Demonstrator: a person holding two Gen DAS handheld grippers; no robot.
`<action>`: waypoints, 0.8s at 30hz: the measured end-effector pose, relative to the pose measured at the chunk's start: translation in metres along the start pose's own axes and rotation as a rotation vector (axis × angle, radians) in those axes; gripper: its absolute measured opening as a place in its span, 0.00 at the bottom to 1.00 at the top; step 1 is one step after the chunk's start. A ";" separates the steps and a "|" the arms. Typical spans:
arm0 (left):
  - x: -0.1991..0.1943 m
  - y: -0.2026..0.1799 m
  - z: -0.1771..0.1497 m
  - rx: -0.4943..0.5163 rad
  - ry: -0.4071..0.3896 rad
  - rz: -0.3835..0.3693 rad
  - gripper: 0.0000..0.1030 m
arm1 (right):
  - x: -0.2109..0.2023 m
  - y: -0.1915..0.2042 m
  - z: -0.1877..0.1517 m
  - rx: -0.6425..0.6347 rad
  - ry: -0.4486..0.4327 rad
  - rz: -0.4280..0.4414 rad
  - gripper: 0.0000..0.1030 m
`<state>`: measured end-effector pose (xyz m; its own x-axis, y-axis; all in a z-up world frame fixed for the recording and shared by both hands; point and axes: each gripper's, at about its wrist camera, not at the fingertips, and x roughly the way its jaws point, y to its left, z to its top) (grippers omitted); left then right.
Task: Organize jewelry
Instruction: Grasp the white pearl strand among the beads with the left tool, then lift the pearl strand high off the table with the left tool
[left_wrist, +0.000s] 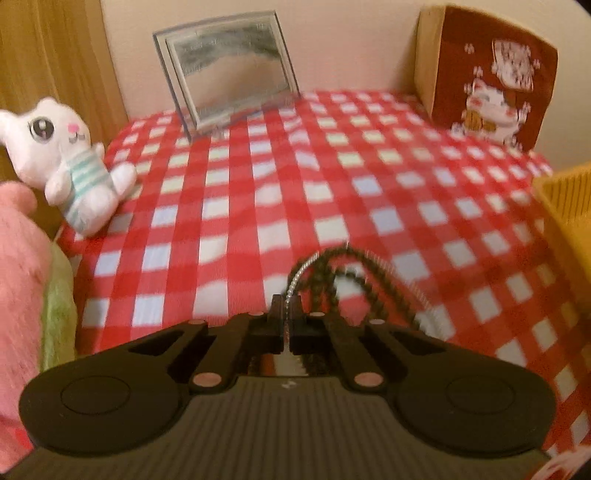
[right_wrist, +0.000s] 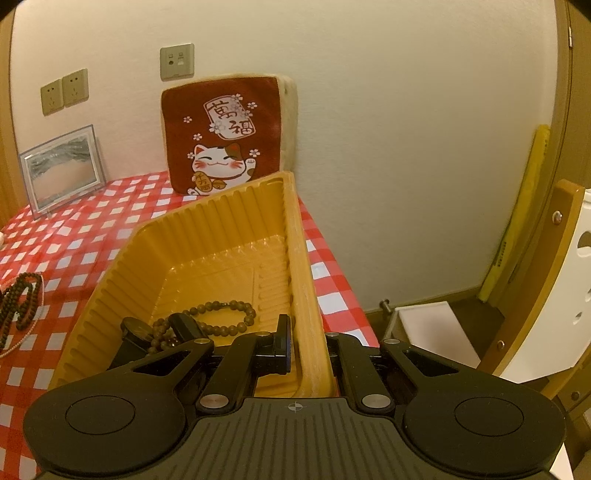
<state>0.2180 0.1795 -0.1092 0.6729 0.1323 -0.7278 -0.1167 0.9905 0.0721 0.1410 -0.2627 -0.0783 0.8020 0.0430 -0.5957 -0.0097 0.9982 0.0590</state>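
While the left gripper (left_wrist: 286, 321) stood pinched shut on a silver chain (left_wrist: 295, 284) tangled with dark beads (left_wrist: 369, 291) over the checked cloth (left_wrist: 258, 184), lifting slowly would free them; the right gripper (right_wrist: 306, 350) clamped the yellow tray (right_wrist: 221, 236) wall, steadying it.

A red-and-white checked tablecloth (left_wrist: 280, 177) covers the table ahead of the gripper. Beyond it, a cream wall (right_wrist: 388, 147) carries wall sockets (right_wrist: 64, 91) up to the left. A framed picture (left_wrist: 231, 70) and a red cat cushion (right_wrist: 225, 136) lean against it. Lighting is warm and dim.
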 end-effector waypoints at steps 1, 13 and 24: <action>-0.001 0.000 0.004 -0.001 -0.006 0.003 0.01 | 0.000 0.001 0.000 -0.001 -0.001 0.002 0.05; -0.023 -0.014 0.041 -0.048 -0.114 -0.081 0.01 | -0.004 0.000 0.000 0.000 -0.011 0.013 0.05; -0.088 -0.034 0.053 -0.043 -0.244 -0.231 0.01 | -0.005 0.000 0.000 0.008 -0.016 0.018 0.05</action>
<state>0.2015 0.1361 -0.0114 0.8396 -0.0851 -0.5366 0.0316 0.9936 -0.1082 0.1368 -0.2630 -0.0750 0.8111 0.0602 -0.5819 -0.0193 0.9969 0.0762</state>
